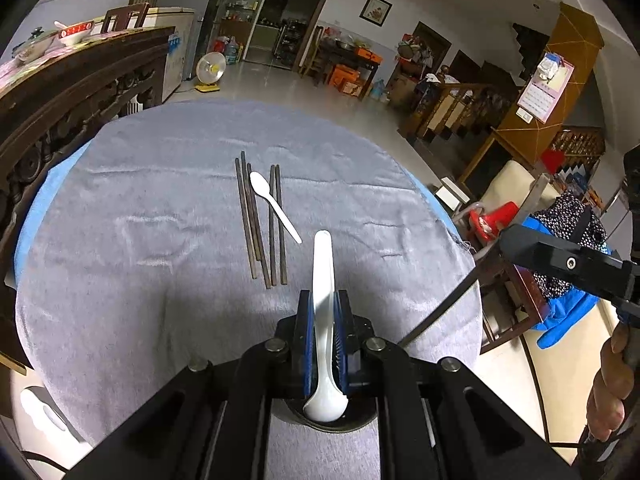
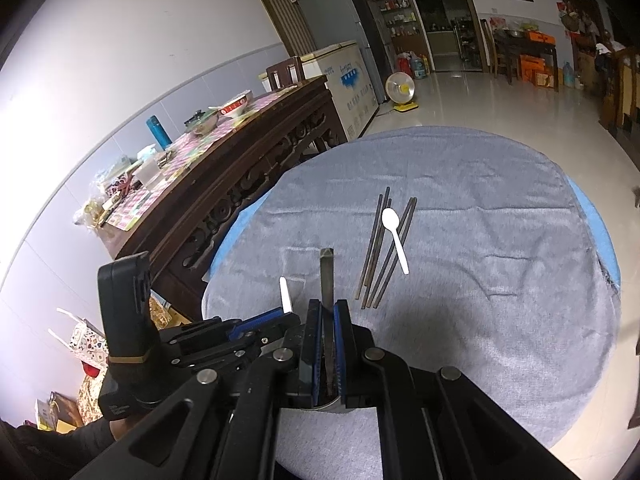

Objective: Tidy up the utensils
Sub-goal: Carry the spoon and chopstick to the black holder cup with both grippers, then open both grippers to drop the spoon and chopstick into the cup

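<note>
We've got the left gripper (image 1: 323,300) clamped on a white ceramic spoon (image 1: 323,280), handle pointing to 12. Chopsticks (image 1: 260,220) and a small plastic spoon (image 1: 275,206) lie at 11 on the grey cloth (image 1: 140,240), long axes near 12–6. Right gripper (image 2: 329,308) pinches one dark chopstick (image 2: 327,276); the row sits at 1, nearer this hand.

Home, living/dining area w/ tiled floor. Landmark: carved wooden sideboard (image 2: 224,184), carrying bowls and a flask. Behind it: chest freezer (image 2: 352,84), fridge. Beyond: floor fan (image 2: 401,89), pantry shelving, wall clock, staircase.
</note>
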Available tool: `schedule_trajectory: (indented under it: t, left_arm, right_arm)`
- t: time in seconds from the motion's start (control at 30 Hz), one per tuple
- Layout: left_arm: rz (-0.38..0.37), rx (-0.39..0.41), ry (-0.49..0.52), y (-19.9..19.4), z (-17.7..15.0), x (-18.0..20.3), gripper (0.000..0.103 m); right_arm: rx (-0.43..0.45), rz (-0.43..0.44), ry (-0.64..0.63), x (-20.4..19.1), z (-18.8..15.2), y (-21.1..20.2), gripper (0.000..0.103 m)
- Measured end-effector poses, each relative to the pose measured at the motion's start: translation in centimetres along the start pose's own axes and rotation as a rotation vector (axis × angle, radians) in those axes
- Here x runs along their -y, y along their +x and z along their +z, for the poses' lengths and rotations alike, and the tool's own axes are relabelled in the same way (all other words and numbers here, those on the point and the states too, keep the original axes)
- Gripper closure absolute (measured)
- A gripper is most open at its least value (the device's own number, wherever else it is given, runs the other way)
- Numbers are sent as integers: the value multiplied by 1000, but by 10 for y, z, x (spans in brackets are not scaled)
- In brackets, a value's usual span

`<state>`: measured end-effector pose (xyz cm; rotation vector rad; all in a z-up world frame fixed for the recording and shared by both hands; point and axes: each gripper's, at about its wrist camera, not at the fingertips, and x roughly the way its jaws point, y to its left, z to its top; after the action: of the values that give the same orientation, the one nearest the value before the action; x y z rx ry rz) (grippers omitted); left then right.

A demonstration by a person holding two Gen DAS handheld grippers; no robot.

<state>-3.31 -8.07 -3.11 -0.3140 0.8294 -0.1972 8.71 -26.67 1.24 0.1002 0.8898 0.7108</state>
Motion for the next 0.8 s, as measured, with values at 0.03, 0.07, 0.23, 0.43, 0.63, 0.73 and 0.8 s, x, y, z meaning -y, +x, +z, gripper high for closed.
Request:
schedule_trajectory:
  t: [0.03,0.07,0.23,0.43,0.63,0.73,0.8]
  left_arm:
    - [-1,-1,1,-1,0,1,93]
    - [-3,-2,2,0,-1,1,93]
    - [-6,-13,0,-1,-4,0,93]
    - [-13,-12,4,-5,-4,0,93]
    - [-15,-6,-11,-10,-1,-2,77]
    - [-10,11,-24,-15,1,-5,69]
    - [-11,17,-38,-19,3,-9,69]
  right_arm:
    - [-2,0,-1,1,0,0,93]
    - [-4,1,0,0,-1,1,93]
    - [-12,6,5,1,-3,4,93]
    - [-18,10,3,1,-2,5,93]
    - [-31,8,1,0,-3,4,62]
    - [-13,18,-3,-1,-4,-3,42]
    - [1,26,0,-2,-3,-9,42]
